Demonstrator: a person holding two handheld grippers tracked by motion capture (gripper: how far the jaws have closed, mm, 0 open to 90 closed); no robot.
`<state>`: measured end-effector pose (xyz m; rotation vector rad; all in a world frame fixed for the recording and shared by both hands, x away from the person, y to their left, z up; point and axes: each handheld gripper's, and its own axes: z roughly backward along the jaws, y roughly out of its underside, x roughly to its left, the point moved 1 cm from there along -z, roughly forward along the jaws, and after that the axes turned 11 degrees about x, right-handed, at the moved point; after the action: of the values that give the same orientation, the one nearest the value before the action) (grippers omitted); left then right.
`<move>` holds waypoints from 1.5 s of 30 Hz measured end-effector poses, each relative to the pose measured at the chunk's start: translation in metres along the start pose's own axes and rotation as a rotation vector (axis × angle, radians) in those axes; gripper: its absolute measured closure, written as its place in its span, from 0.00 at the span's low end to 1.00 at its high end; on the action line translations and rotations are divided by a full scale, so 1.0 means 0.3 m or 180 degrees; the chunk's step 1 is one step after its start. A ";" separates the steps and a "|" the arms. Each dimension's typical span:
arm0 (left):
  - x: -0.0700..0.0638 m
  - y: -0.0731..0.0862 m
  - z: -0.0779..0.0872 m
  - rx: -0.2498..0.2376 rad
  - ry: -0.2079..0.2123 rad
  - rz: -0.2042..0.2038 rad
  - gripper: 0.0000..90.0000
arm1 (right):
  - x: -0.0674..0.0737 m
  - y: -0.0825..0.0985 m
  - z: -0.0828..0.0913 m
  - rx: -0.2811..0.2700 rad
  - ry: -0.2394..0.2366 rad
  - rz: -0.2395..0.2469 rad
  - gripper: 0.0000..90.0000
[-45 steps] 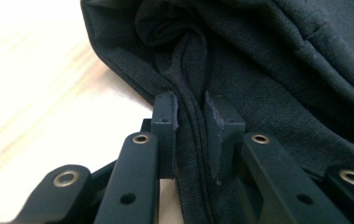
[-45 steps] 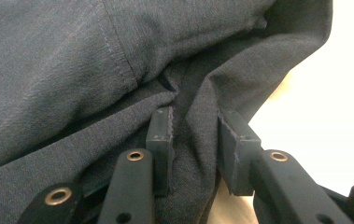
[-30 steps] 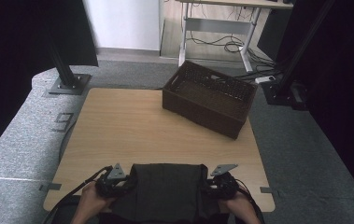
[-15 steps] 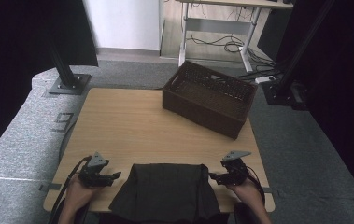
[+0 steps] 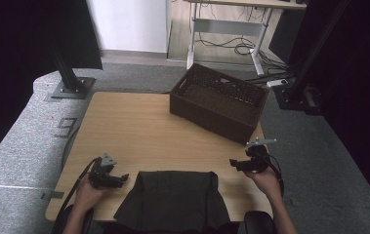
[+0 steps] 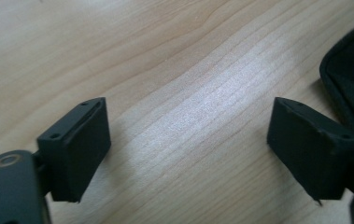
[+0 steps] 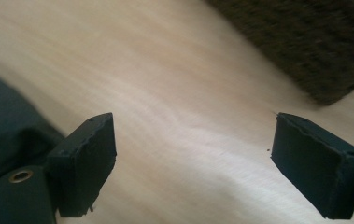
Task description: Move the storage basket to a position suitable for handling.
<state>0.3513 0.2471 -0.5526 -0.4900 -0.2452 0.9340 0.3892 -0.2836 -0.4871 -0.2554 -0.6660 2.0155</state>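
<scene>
Dark garment, looks like a folded cloth piece, lies flat at the near edge of the wooden table, hem draping slightly over the front, between the two hands. Left gripper sits just beside its left edge, right gripper near its upper right corner; on both the jaws have just been opening and now stand wide with nothing between them, bare wood beneath. Woven basket at the far right of the table, well apart. Judgement: fabric is light, limp, not fragile; it will sag and unfold if lifted at one point. Best taken by pinching two corners or a doubled edge, one per gripper
</scene>
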 end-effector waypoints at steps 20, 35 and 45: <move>-0.006 0.007 -0.007 -0.0055 -0.0026 0.0031 0.06 | -0.186 -0.158 0.069 -0.0234 0.0417 -0.0557 0.29; -0.007 0.007 -0.007 -0.0054 -0.0032 0.0037 0.06 | -0.253 -0.270 0.085 -0.0376 0.0682 -0.0779 0.43; -0.007 0.007 -0.007 -0.0053 -0.0032 0.0035 0.06 | -0.289 -0.302 0.042 -0.0185 0.0919 -0.0851 0.51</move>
<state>0.3496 0.2458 -0.5555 -0.5025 -0.2599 0.9461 0.4952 -0.3267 -0.4343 -0.4578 -0.5444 1.6652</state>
